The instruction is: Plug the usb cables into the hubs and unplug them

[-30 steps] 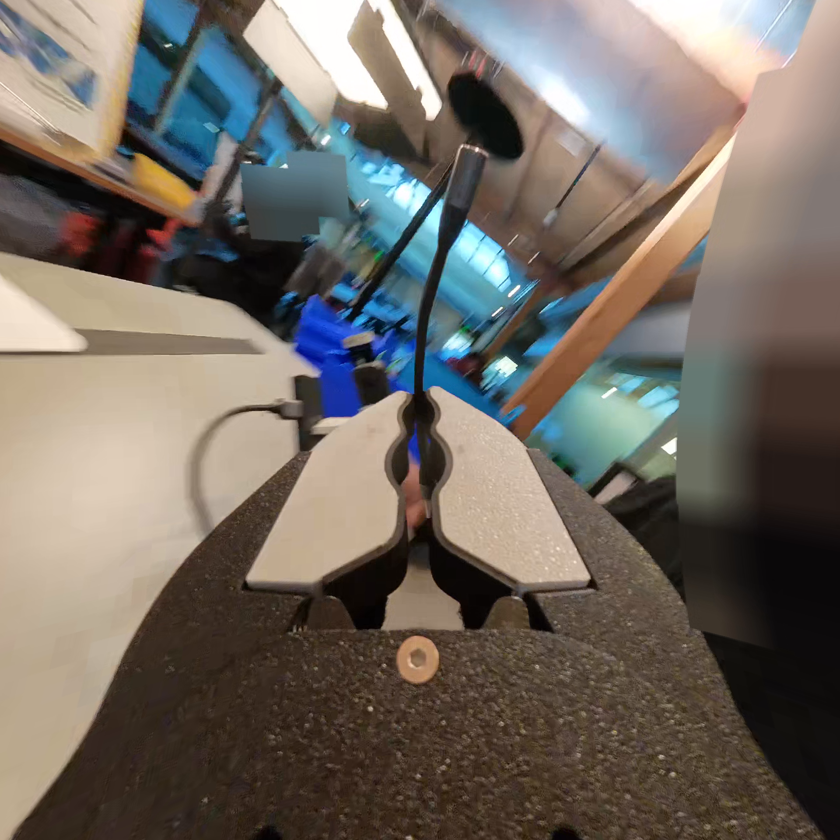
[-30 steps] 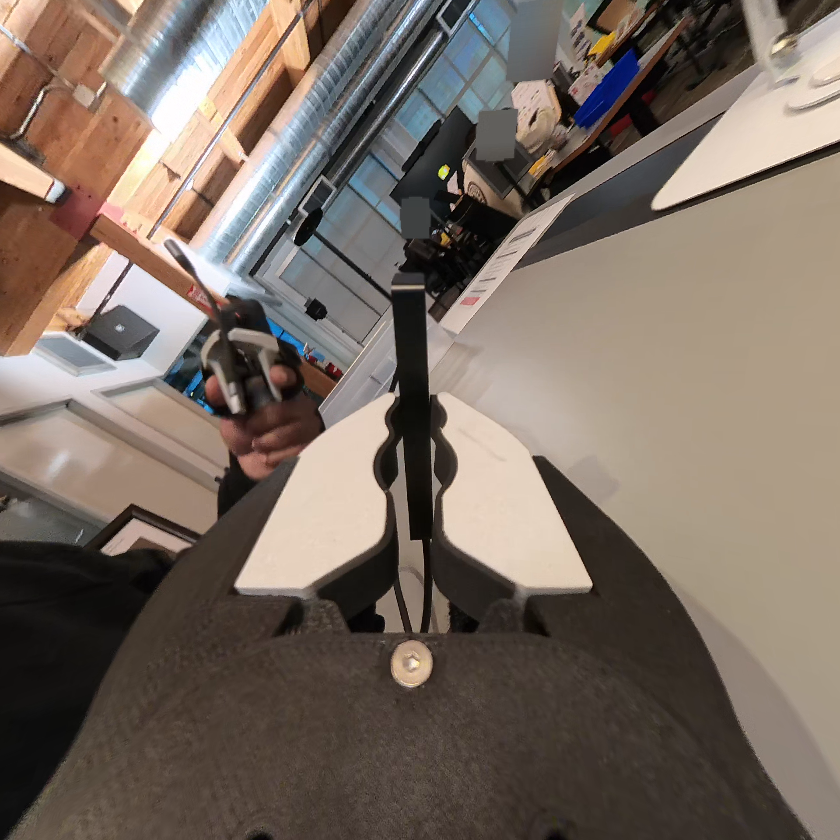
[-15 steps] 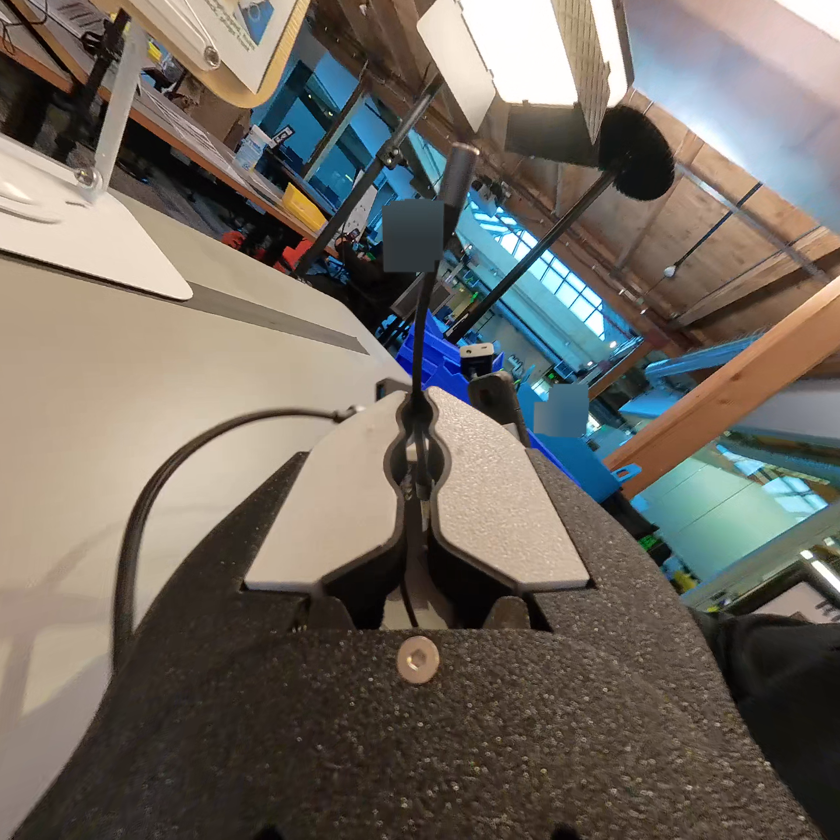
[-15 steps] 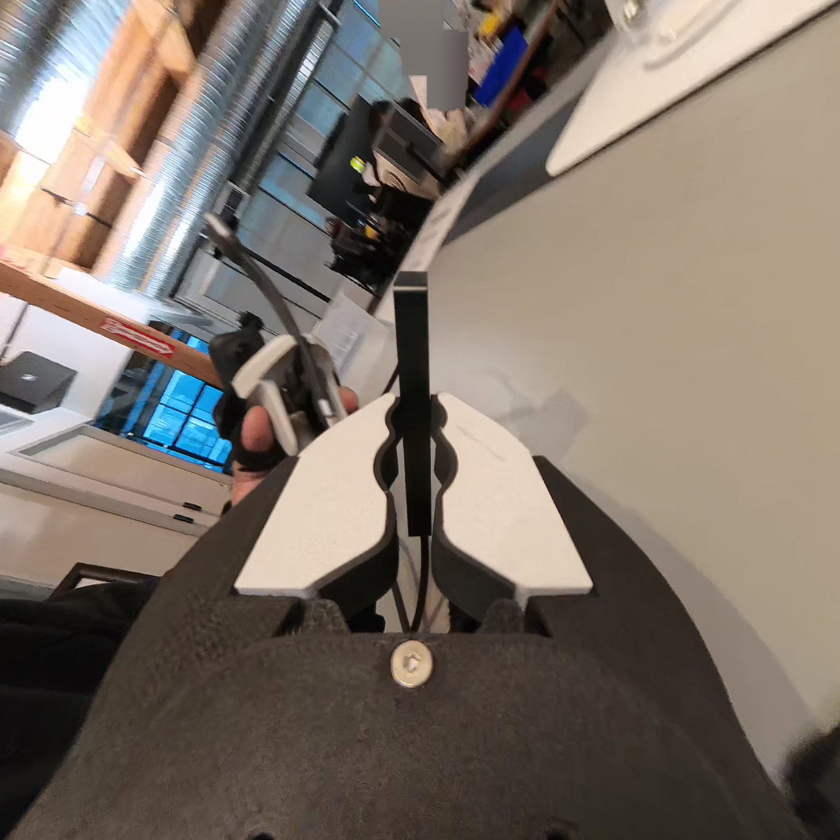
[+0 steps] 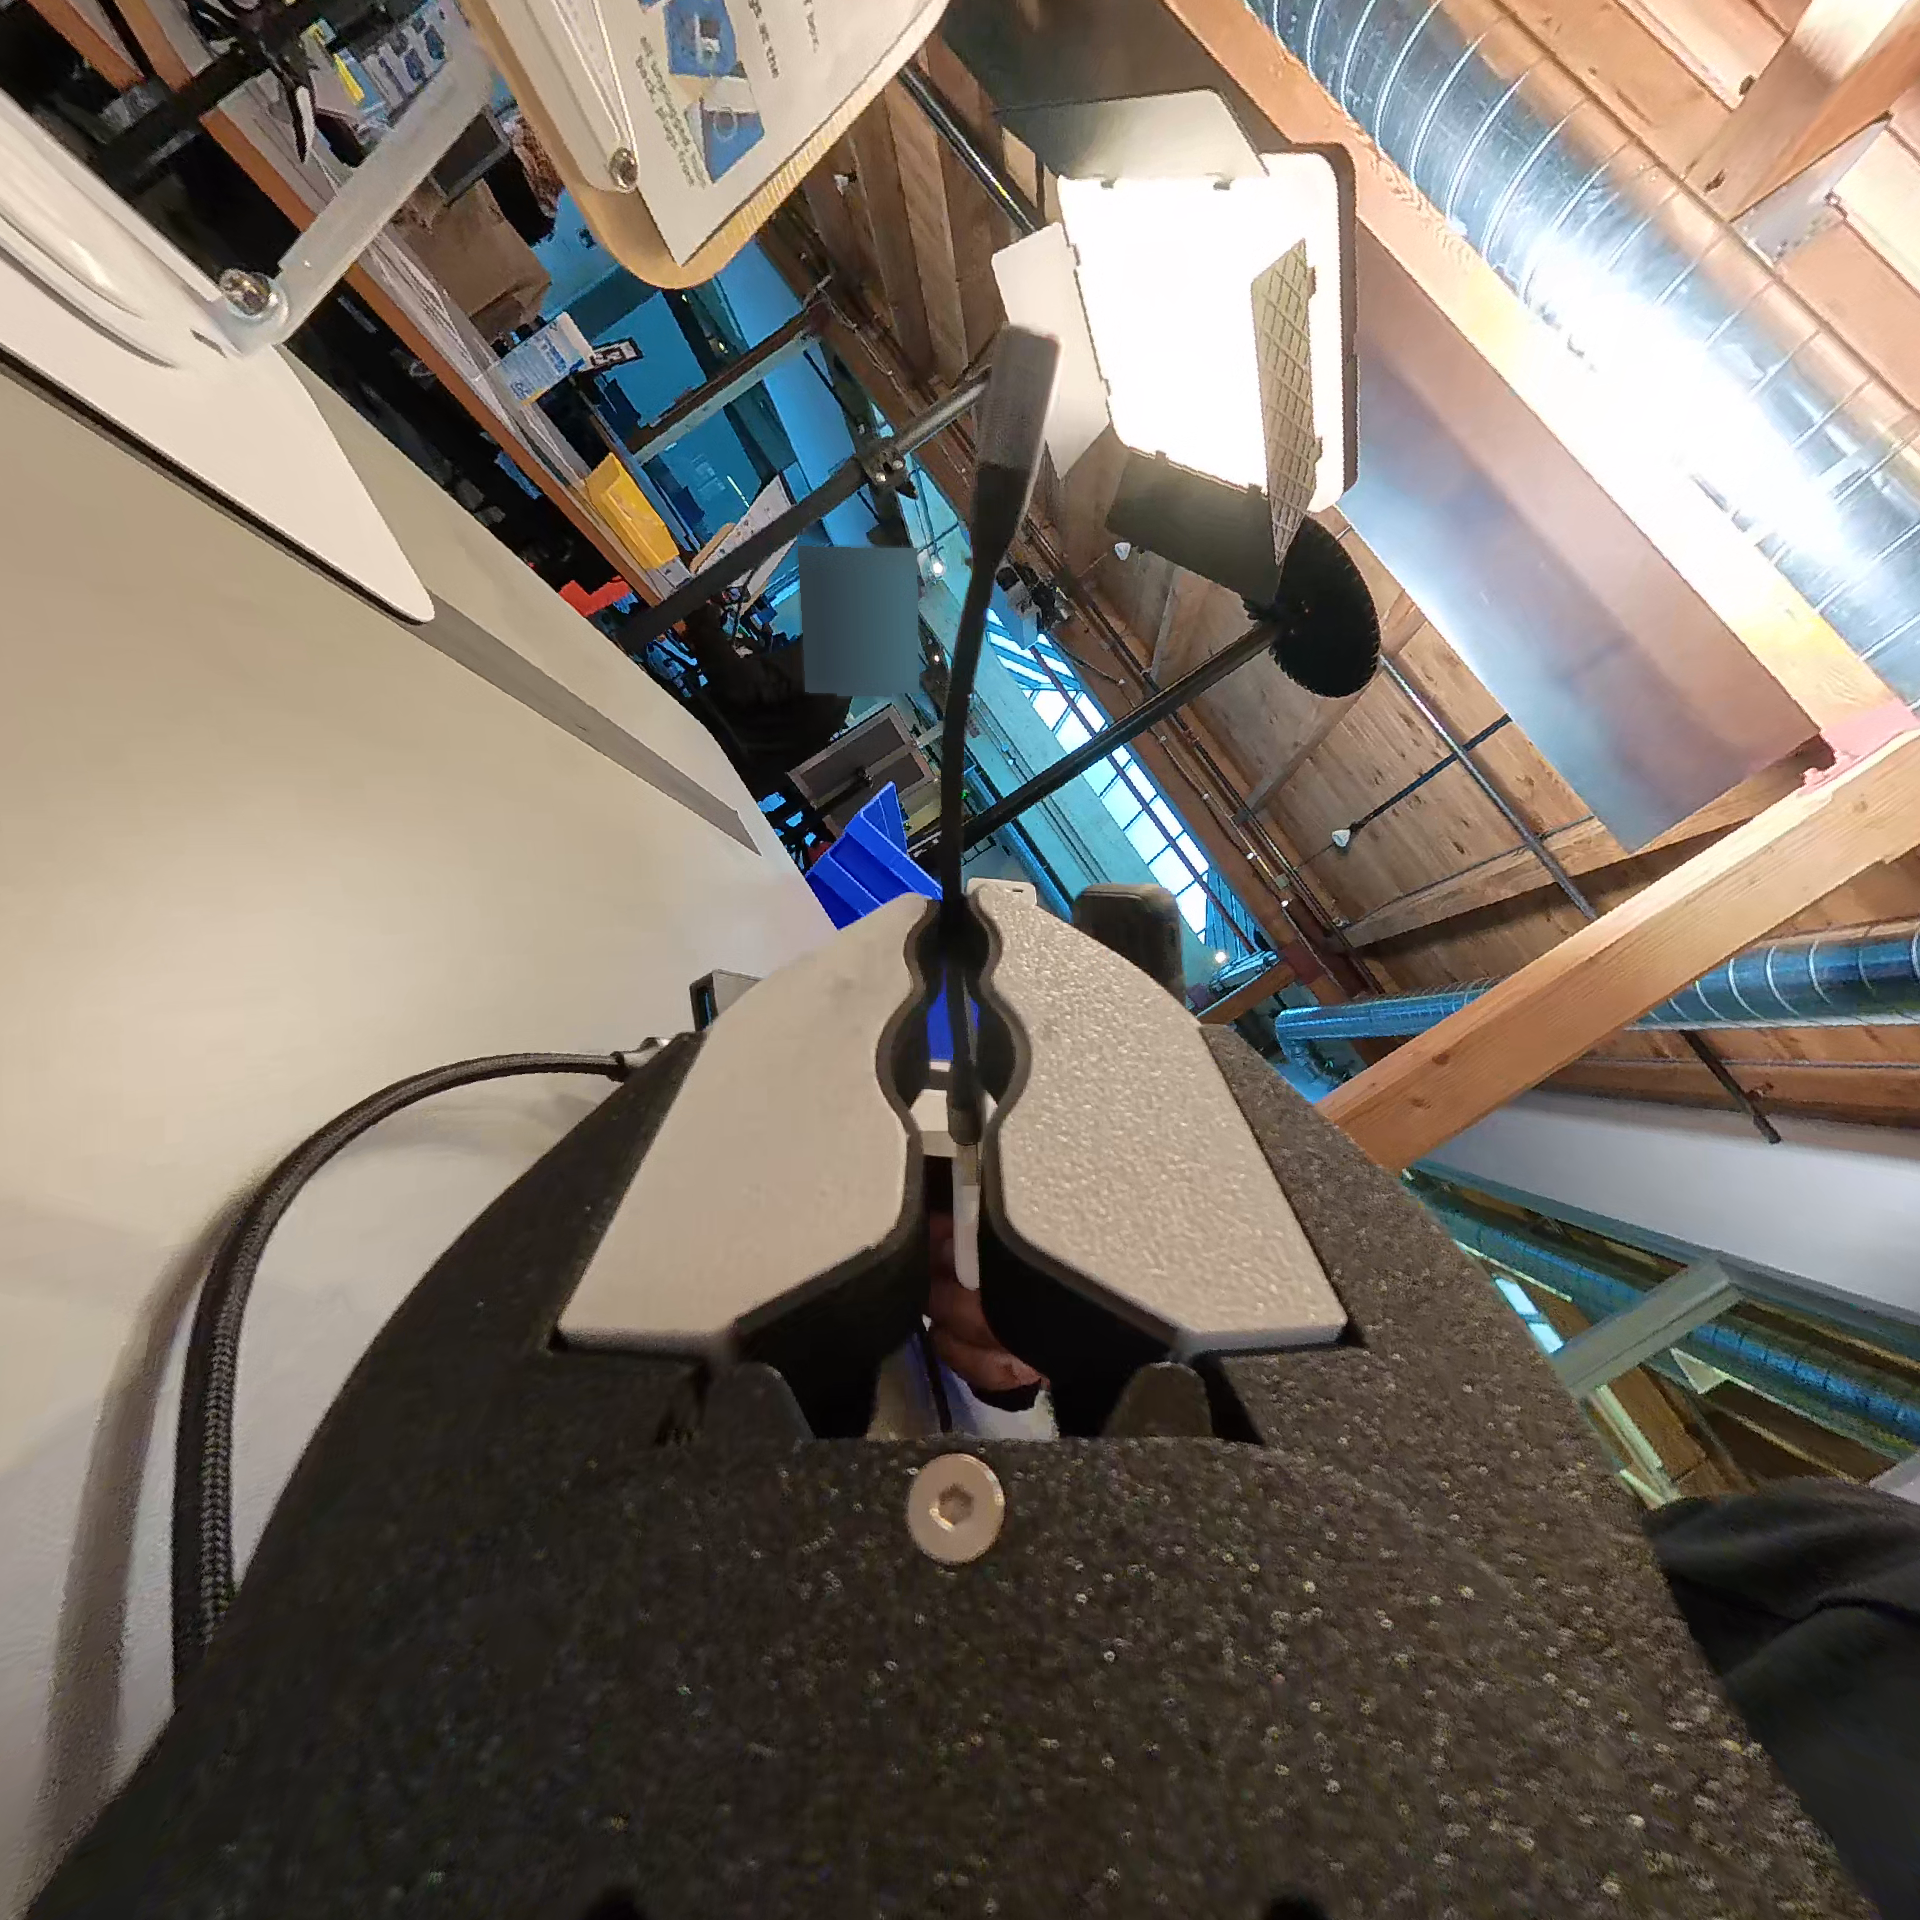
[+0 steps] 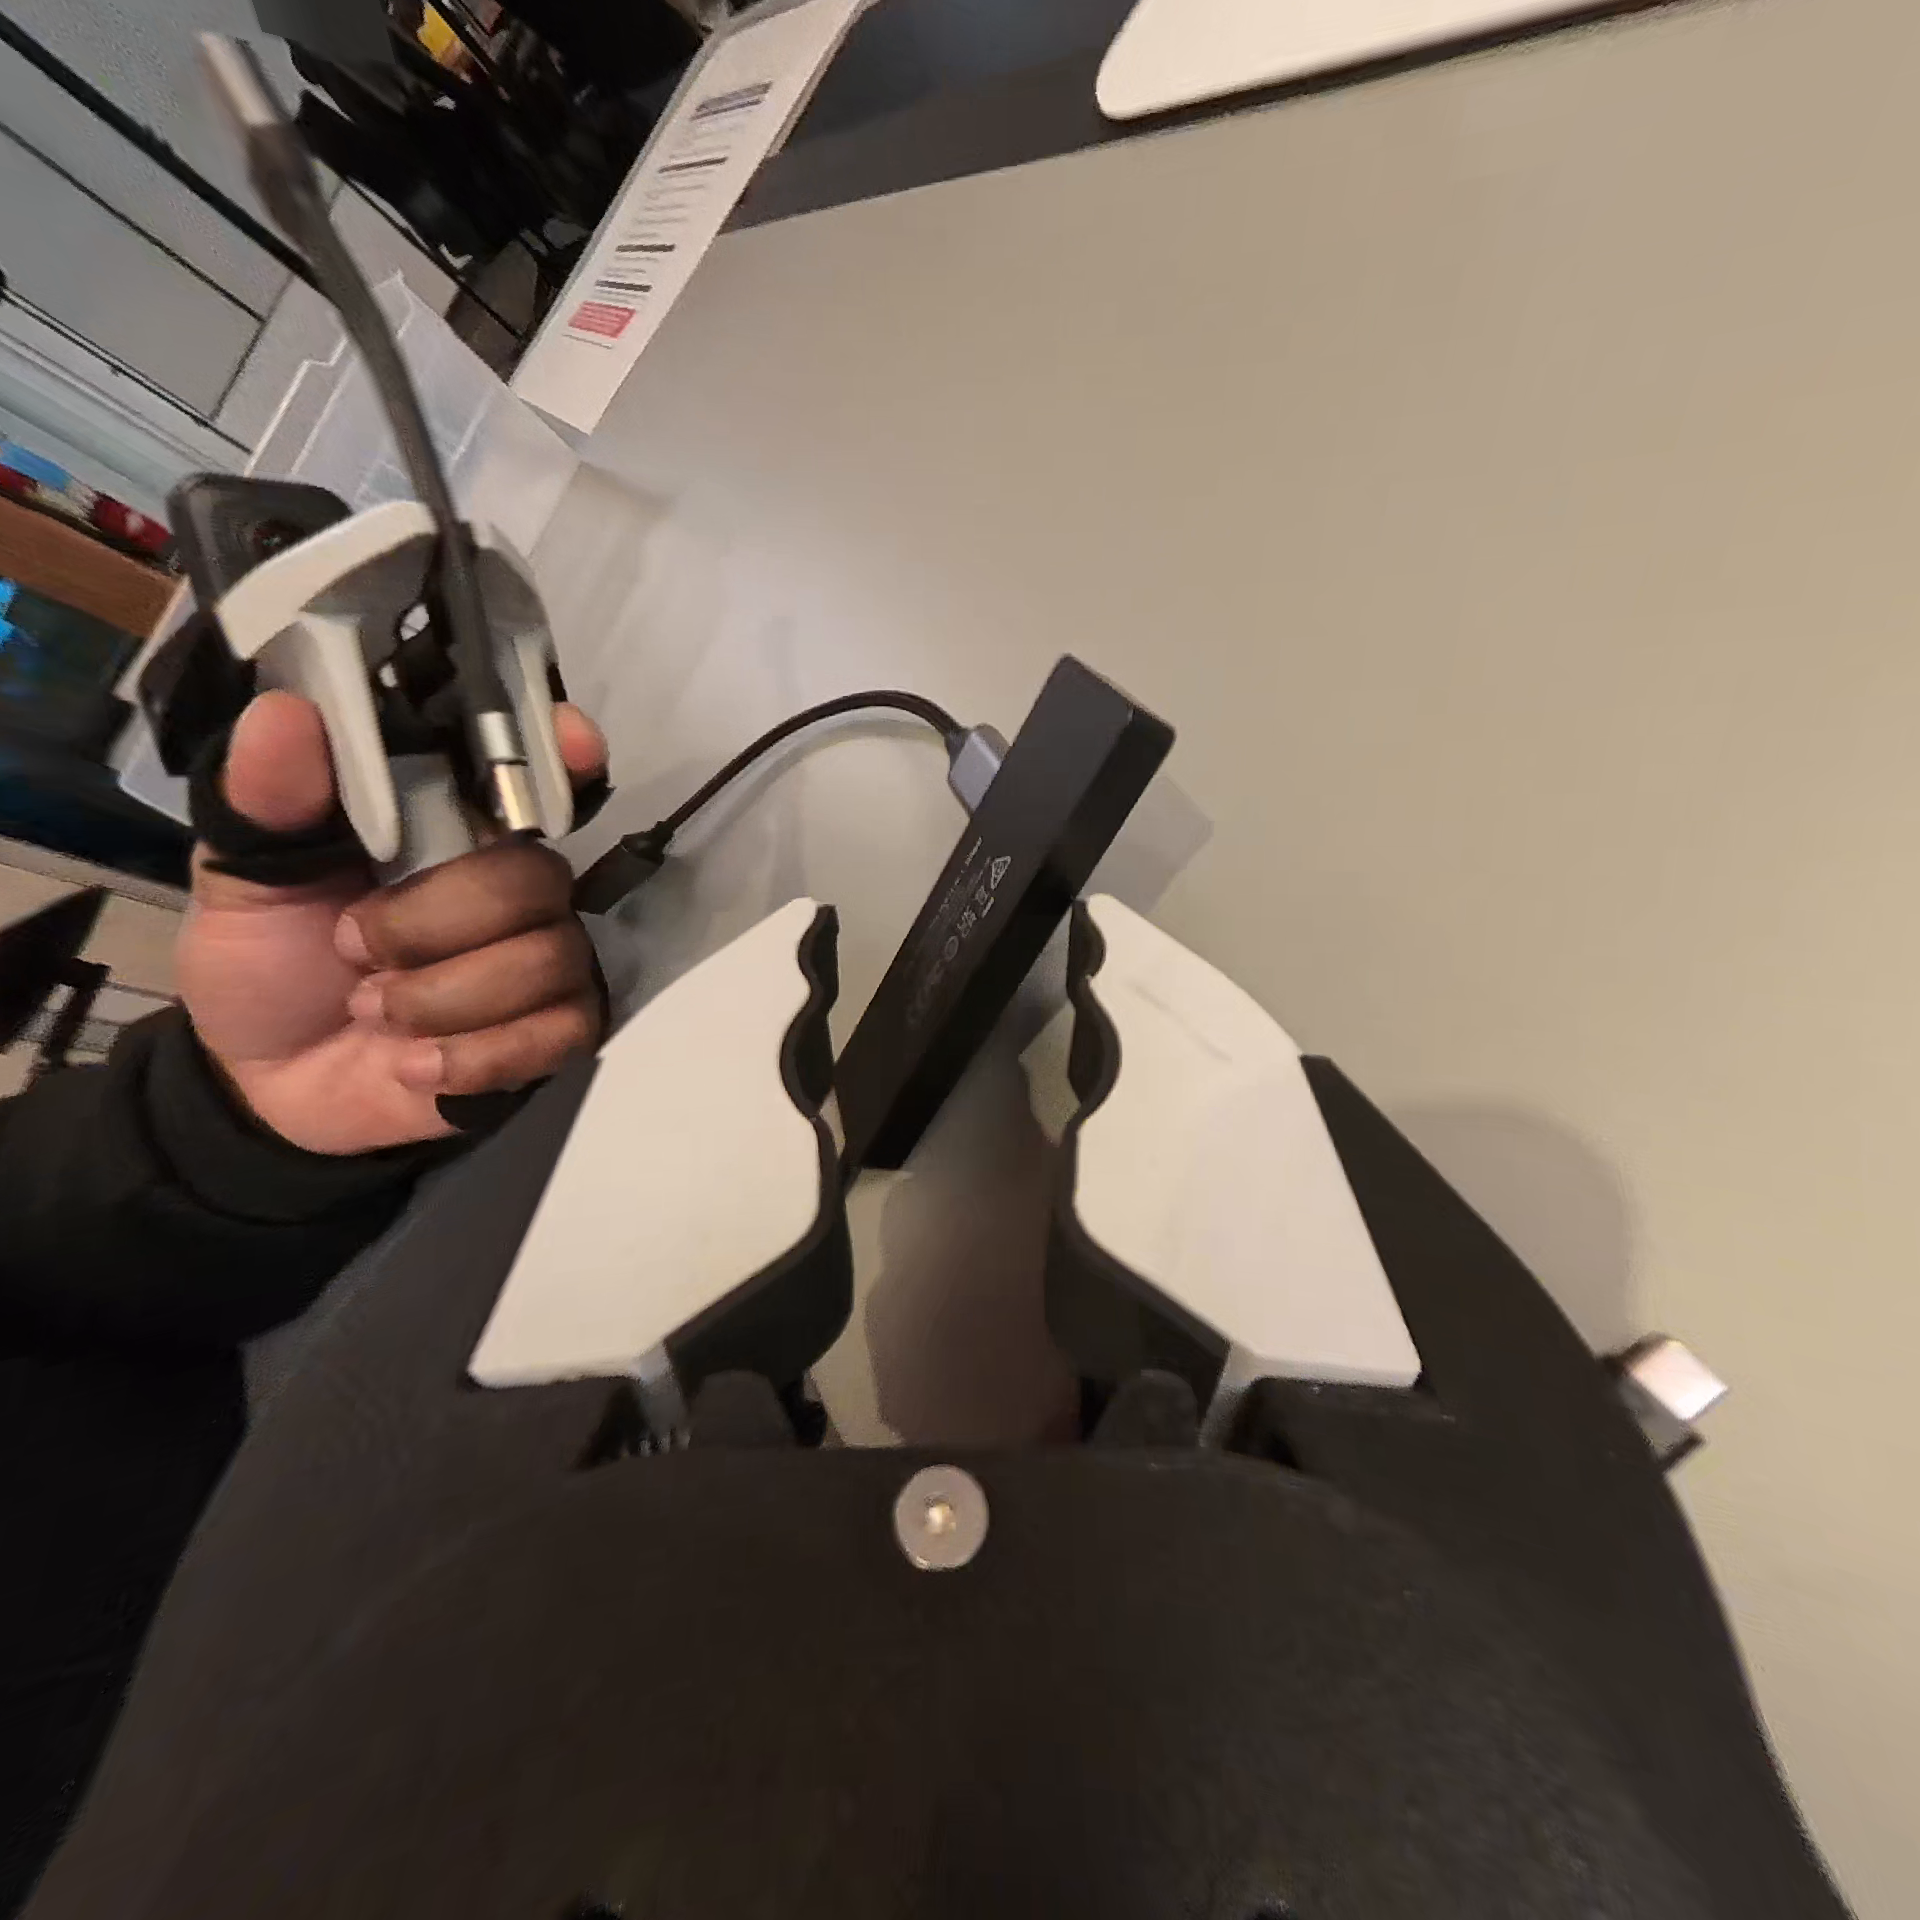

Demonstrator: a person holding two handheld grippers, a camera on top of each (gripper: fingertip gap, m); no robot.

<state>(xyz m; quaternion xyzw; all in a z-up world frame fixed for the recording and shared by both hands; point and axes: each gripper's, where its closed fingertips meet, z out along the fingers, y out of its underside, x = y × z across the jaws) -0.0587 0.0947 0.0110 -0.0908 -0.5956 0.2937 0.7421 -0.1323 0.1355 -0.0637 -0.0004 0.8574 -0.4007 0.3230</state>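
USB hub [image 6: 1003, 914], black, lying tilted on grey table [image 6: 1455, 582], between parted fingers of right gripper [image 6: 951, 1023], jaws standing wide. Hub's short lead [image 6: 790, 748] curling left of hub. Left gripper [image 5: 956, 1029] pinching black USB cable [image 5: 961, 665], plug end pointing up, left of hub.

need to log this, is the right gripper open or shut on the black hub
Open: the right gripper's fingers stand apart either side of the black hub, which lies tilted between them.

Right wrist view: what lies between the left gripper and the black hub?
The hub's own short lead arcs across, from the black hub to its loose plug near the left gripper holding a usb cable; bare table behind. Right wrist view only.
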